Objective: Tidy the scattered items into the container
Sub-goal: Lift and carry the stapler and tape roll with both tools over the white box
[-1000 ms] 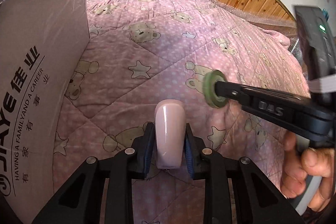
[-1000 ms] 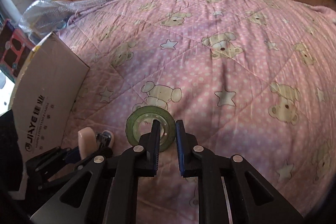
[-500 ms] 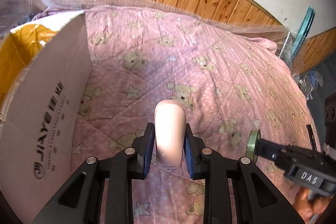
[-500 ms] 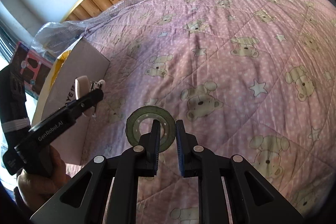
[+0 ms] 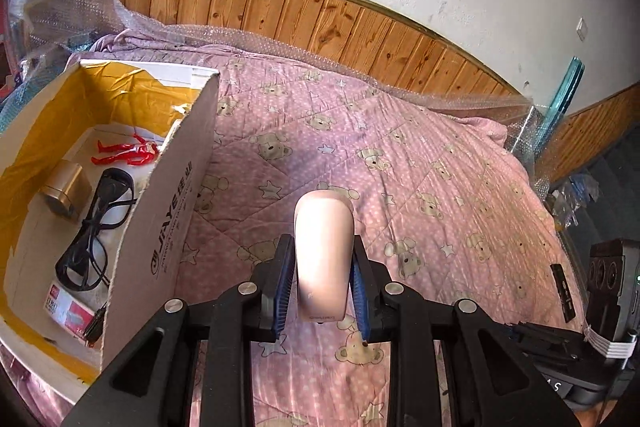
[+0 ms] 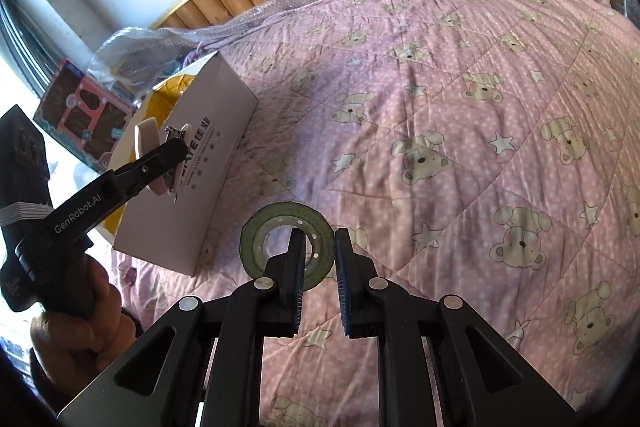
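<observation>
We see a pink quilt [image 5: 420, 187] printed with bears and stars covering the bed, with wooden panelling [image 5: 320, 15] and a white wall behind it. On the quilt's left side stands our container, an open cardboard box [image 5: 168, 227] lined with yellow tape. Inside it lie a black cable [image 5: 92, 227], a red toy figure [image 5: 124, 153], a small gold cylinder [image 5: 66, 187] and a small red-and-white packet [image 5: 66, 307].

Our left gripper [image 5: 324, 267] is held above the quilt just right of the box wall, and its blue-padded fingers [image 5: 280, 283] are pinching a pale pink clip [image 5: 324, 251] that stands upright between them. In the right wrist view that same gripper [image 6: 160, 155] shows from the side, in a hand [image 6: 80, 319], with the clip [image 6: 150, 143] in front of the box's [image 6: 188, 183] near wall; metal parts show on the clip's far side.

Our right gripper [image 6: 318, 267] holds a green roll of tape [image 6: 286, 243] above the quilt [image 6: 460, 107], right of the box. Its left finger [image 6: 294, 267] passes through the roll's hole and the right one sits outside the ring, so the tongs are pressed onto the roll's wall. In the left wrist view only the body of the right gripper shows at the lower right edge.
</observation>
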{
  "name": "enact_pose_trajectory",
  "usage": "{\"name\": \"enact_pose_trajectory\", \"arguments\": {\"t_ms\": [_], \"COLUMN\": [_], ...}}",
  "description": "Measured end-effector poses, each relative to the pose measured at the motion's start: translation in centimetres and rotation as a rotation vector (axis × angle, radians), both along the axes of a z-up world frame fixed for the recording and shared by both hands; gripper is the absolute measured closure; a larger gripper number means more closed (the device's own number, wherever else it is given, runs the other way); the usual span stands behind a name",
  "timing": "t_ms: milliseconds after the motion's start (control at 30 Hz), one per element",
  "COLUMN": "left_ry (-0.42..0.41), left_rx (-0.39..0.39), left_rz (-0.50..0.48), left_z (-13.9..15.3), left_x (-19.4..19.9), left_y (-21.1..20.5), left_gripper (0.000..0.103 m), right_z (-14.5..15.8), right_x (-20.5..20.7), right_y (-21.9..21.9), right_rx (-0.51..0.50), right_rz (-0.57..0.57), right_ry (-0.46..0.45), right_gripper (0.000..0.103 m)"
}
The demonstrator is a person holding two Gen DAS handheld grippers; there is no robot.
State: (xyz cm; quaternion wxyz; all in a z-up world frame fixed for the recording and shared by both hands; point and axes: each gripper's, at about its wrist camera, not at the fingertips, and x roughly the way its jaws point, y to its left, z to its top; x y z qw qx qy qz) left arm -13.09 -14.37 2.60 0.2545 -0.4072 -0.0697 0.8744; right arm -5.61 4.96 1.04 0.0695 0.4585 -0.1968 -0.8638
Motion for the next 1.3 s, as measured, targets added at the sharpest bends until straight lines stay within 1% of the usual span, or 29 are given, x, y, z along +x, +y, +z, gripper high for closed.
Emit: {"name": "enact_pose_trajectory", "arguments": {"t_ms": [233,533,1033,1300], "left_ry": [0.06,0.095,0.135,0.146], "left_rx": [0.034,0.072,0.154,0.194], "left_rz": [0.028,0.047,0.083,0.118], "left_z": [2.0,3.3,5.6,6.3], "left_x": [1.9,3.5,3.6,3.2], "left_y": [-2.6,-5.0,-8.5,-10.5], "left_gripper": [0.076,0.076,0.076,0.076], "right_z": [2.1,3.6,6.9,8.0], "right_x": [0.8,1.7,1.9,1.4], "right_y": [-2.8,-5.0,-8.1,-9.8], "right_rx": [0.006,0.002,0.005,0.007], "right_rz": [0.057,0.094,0.144,0.176], "right_ry": [0.034,0.051,0.106,0.122], "right_gripper": [0.088,0.088,0.088,0.088]}}
